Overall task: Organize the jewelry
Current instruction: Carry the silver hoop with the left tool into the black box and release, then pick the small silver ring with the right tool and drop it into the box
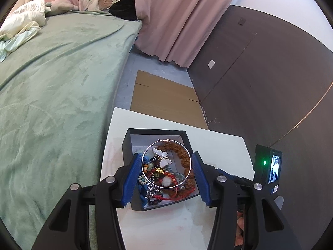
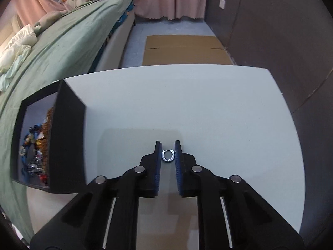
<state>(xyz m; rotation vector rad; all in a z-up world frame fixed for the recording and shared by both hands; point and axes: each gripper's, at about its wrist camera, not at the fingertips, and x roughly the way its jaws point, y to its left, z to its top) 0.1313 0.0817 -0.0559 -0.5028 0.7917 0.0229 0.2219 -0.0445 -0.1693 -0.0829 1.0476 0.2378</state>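
A black open box [image 1: 127, 143] stands on the white table [image 1: 218, 145], filled with several mixed pieces: beaded bracelets, a red cord, a white butterfly clip [image 1: 163, 158]. Just above it my left gripper [image 1: 165, 154] is shut on a large thin silver hoop [image 1: 145, 152], its blue pads touching the hoop's two sides. In the right wrist view my right gripper [image 2: 167, 145] points down at the table [image 2: 208, 104]. A small silver hoop earring [image 2: 167, 155] sits between its pads, which touch both sides. The box [image 2: 68, 125] is to its left.
A bed with a green blanket [image 1: 52, 83] runs along the table's left side. Flat cardboard [image 2: 185, 50] lies on the floor beyond the table, before pink curtains [image 1: 183, 20]. A dark wall [image 1: 260, 73] is at the right. The other gripper's body [image 1: 268, 164] and a hand [image 1: 241, 225] show at right.
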